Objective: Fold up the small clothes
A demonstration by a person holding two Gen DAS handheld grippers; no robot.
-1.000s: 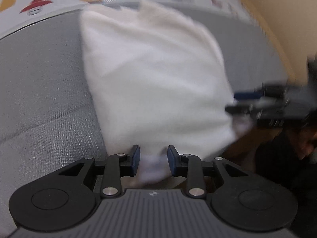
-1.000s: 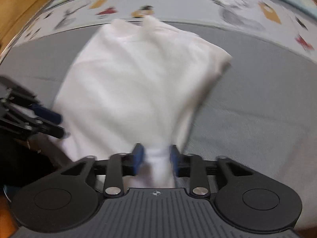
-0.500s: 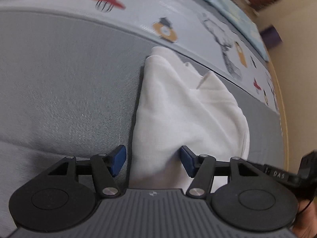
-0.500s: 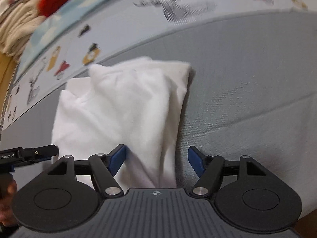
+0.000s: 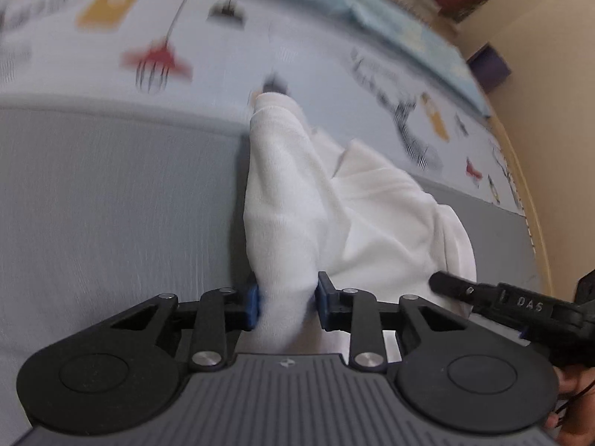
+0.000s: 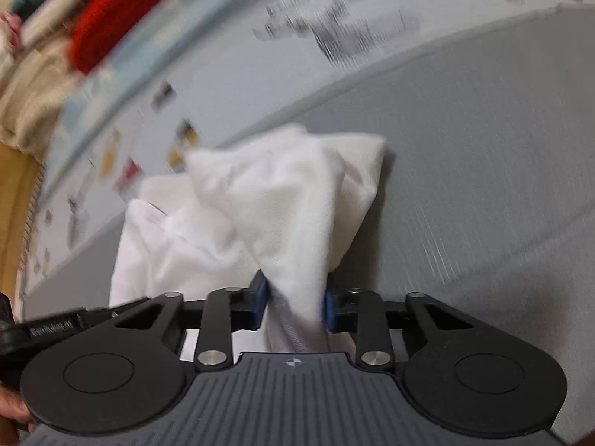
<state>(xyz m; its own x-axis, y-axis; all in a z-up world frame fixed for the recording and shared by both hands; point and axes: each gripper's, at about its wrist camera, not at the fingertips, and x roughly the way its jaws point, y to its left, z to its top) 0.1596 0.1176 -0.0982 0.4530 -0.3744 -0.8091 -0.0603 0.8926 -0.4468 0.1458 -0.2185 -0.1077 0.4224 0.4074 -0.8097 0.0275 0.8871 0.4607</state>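
A: Folding stands roughly midway? The white garment [image 5: 357,215] lies on the grey mat [image 5: 111,200], already doubled into a narrow bundle.

B: Yes. Left hand-held gripper [image 5: 285,304] and right hand-held gripper [image 6: 295,304] have just closed, each pinching a near corner. Its long axis runs from them toward the patterned sheet [image 5: 223,37]; another fold remains.
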